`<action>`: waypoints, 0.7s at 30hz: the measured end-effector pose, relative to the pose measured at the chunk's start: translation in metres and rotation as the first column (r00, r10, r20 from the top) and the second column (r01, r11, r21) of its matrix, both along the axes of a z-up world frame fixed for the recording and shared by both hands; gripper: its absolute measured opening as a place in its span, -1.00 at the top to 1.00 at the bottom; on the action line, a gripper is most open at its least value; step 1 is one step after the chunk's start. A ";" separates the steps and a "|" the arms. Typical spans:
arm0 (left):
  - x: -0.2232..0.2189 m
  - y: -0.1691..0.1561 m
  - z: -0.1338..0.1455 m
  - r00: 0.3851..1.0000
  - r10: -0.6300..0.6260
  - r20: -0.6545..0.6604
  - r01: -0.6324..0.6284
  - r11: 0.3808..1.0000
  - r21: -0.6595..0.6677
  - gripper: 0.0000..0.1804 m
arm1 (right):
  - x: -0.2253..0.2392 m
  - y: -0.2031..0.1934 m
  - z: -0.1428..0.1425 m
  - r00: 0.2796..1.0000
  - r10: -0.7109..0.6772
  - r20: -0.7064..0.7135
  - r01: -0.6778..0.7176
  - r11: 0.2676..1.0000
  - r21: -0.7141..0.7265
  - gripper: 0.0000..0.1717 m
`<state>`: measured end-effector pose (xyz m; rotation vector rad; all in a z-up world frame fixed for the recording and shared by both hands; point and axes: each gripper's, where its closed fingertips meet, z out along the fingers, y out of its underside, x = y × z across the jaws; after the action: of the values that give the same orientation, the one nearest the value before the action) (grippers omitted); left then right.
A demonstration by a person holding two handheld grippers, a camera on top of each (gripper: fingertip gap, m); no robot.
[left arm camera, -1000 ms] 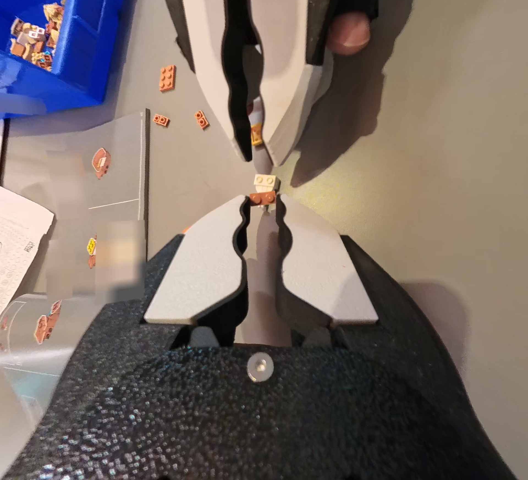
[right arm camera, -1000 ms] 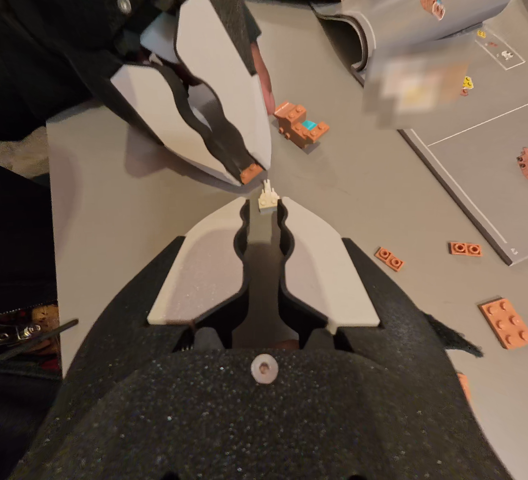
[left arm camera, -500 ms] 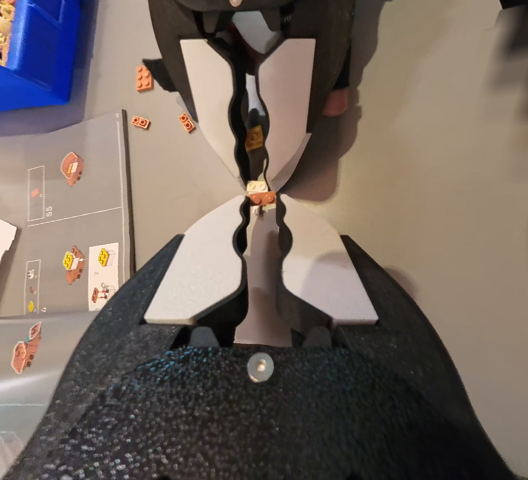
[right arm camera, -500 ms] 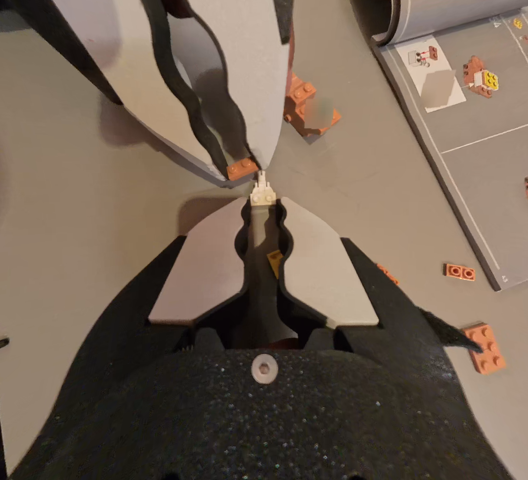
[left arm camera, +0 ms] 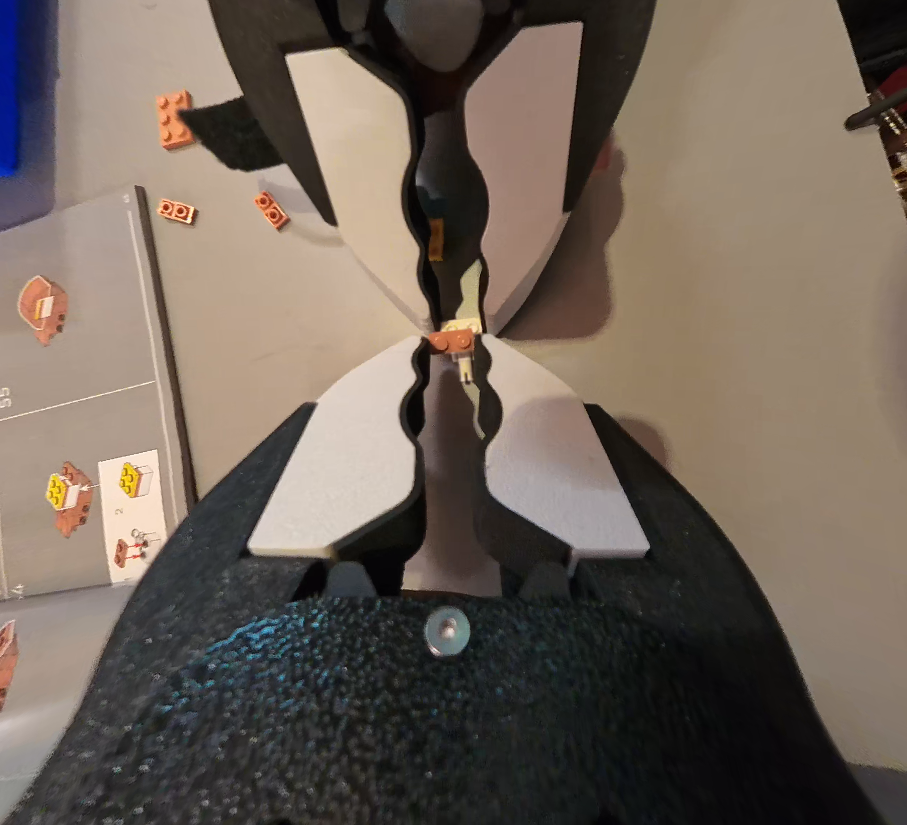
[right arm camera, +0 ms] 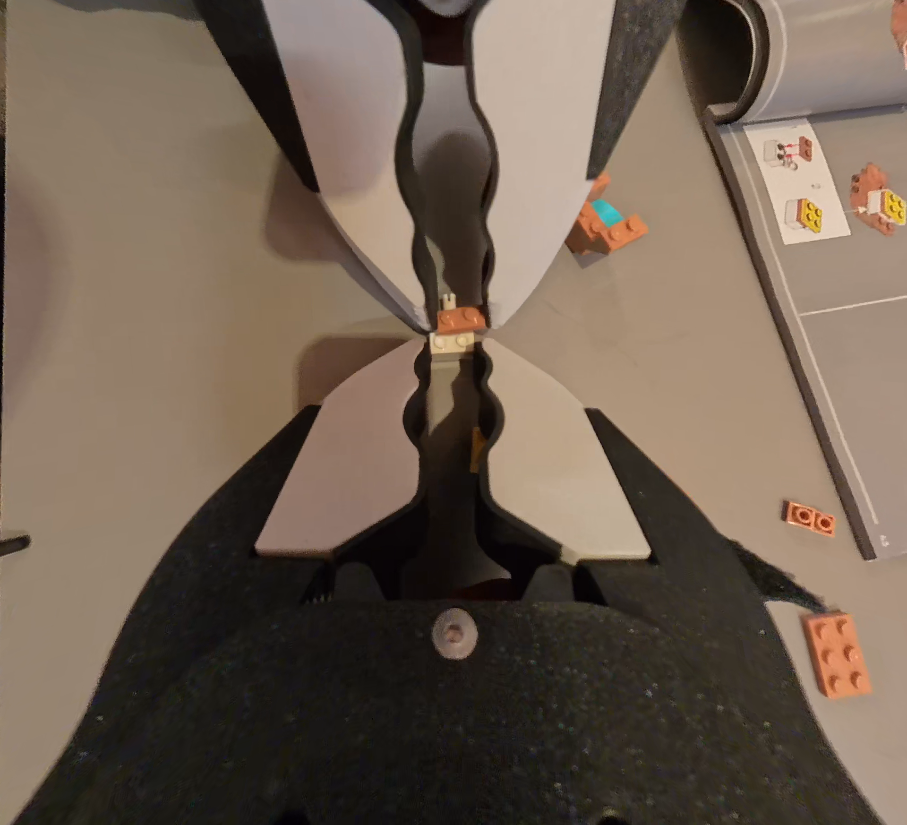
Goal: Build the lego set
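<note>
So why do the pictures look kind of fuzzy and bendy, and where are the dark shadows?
Left wrist view: the grey instruction booklet and blue bin at the edge look smeared and stretched by the wide lens; a dark shadow lies on the grey table right of the grippers. Right wrist view: the small brown two-stud plate is slightly soft; a shadow sits left of the fingertips.

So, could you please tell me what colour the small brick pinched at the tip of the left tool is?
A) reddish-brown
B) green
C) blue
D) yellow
A: in the left wrist view, the left tool grips a reddish-brown brick at its tip, meeting the cream brick held by the right tool opposite.
</note>
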<state>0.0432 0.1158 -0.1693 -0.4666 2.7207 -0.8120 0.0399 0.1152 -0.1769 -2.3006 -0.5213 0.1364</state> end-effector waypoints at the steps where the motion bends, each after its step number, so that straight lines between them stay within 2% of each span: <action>1: -0.001 -0.001 -0.001 1.000 -0.004 -0.011 0.004 1.000 -0.005 0.82 | 0.000 0.000 0.000 1.000 0.003 -0.002 -0.003 1.000 -0.001 0.81; 21: -0.004 -0.006 -0.005 0.997 -0.015 -0.072 0.017 1.000 0.025 0.81 | -0.003 -0.004 -0.001 0.999 0.041 -0.017 -0.042 0.999 -0.011 0.70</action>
<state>0.0389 0.1098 -0.1747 -0.4779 2.8009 -0.7786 0.0366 0.1108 -0.1775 -2.2989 -0.5614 0.1791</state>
